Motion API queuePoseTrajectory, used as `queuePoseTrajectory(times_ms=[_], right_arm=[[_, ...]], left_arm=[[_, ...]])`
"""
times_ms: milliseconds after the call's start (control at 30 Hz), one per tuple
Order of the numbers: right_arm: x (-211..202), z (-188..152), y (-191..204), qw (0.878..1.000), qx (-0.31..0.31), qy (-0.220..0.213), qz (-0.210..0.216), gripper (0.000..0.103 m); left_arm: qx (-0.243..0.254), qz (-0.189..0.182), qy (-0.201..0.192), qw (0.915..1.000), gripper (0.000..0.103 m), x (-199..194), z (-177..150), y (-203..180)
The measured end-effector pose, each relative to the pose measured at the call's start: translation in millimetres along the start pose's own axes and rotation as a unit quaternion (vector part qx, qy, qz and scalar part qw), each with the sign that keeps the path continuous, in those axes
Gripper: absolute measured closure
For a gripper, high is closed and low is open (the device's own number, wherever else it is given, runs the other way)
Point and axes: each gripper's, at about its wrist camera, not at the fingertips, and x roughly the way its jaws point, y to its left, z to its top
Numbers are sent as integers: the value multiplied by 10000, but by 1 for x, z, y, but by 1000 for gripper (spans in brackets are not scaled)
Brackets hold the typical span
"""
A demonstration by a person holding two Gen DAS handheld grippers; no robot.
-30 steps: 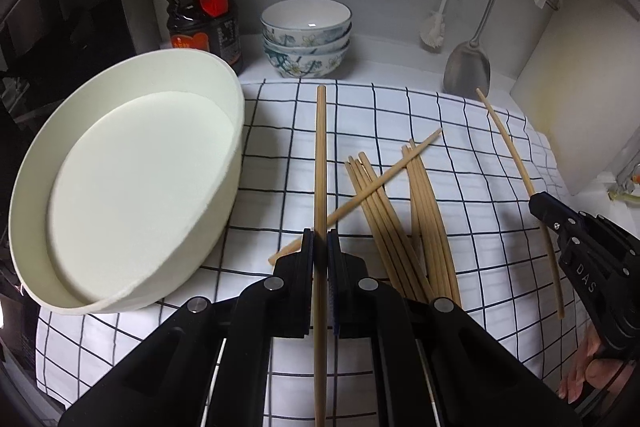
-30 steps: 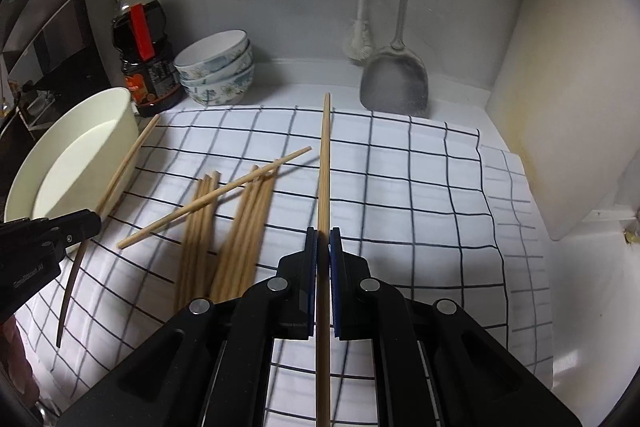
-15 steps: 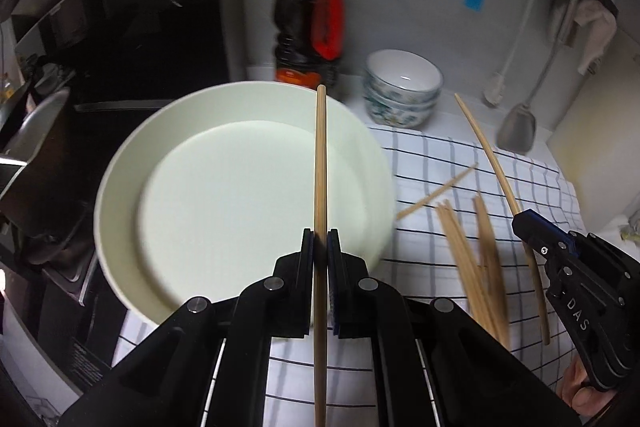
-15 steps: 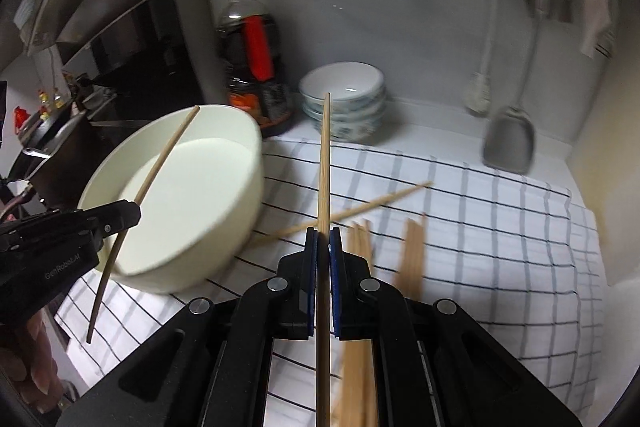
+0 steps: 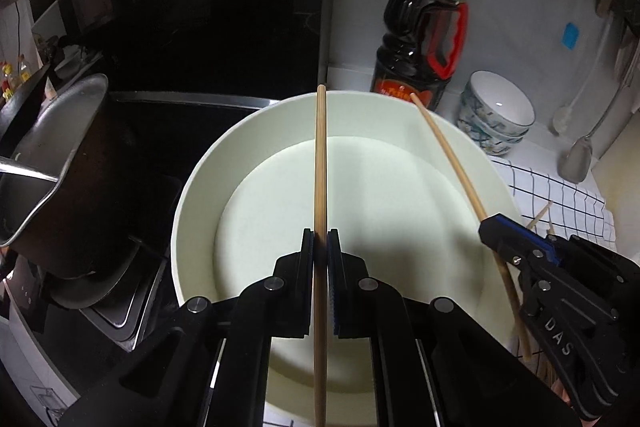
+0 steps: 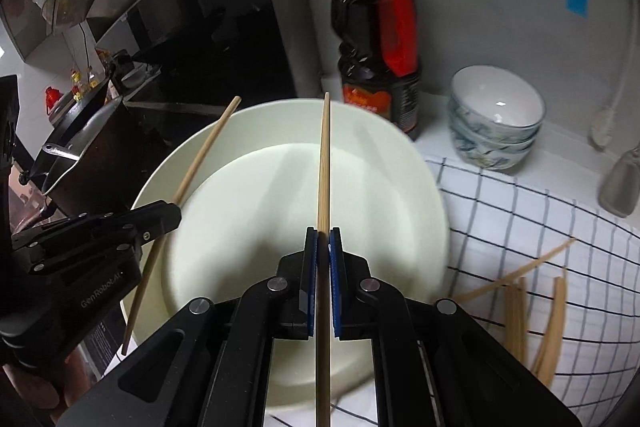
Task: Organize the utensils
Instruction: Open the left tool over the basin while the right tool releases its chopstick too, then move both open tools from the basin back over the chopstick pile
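- The thin, pale wooden chopstick in the left gripper (image 5: 321, 247) runs straight ahead from between the fingers; its long axis lies along the gripper's own pointing line and its far tip (image 5: 321, 89) reaches the far rim of the round, cream-white, flat-bottomed basin (image 5: 188, 195).
- A second matching wooden chopstick (image 6: 325, 155) is pinched the same way in the right gripper (image 6: 323, 247), also pointing out over the basin, its tip near the far rim.
- Both pairs of fingers stand narrow, each clamped on its stick about midway along it, with blue pads showing on the inner faces.
- Both sticks hang above the basin's bare floor, not touching it; my judgement is that the coming move is a release straight down, and neither hand is plainly the nearer.
- The basin looks smooth and matte with a low upright wall, so I expect the round sticks may roll once let go.
- More loose wooden chopsticks (image 6: 516, 311) lie crossed on the white cloth with a black grid (image 6: 520, 219) to the right of the basin.
- Behind stand a dark plastic sauce bottle with a red cap and handle (image 6: 376, 47) and stacked patterned ceramic bowls (image 6: 496, 119).
- Left of the basin sits a dull metal pot (image 5: 52, 167) on a dark stove.
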Motion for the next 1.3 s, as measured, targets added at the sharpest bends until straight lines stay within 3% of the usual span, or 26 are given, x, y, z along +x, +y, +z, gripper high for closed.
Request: queuePoseTrajectory(times_ms=[200,533,567,667,700,733,1033,1300], right_arm=[[31,1,5,9991,166,391,-29,97],[48,0,3,9973,229,651,-233,96],[47,0,2,9973,239,638,-258,92],[39,1,0,9977,236,541,-344,77],[35,1,0,9980,230,472,-365,77],[32,1,-1,9981,225,436,-386,77],[-1,-7,-10,9982,343,241,-427,75],[-31,-24,-15,9981,411,88,-454,69]], left_arm=[[83,-65,251,9996,95,24,-2,10],[36,-78,534,9985,92,40,0,16],[39,-63,545,9985,90,40,0,16],[-1,26,489,9988,61,36,-1,20],[-21,61,431,9990,46,33,-2,21],[-42,88,341,9994,42,29,-2,23],[-136,222,236,9994,30,10,-10,31],[-74,286,159,9994,26,-11,-20,24]])
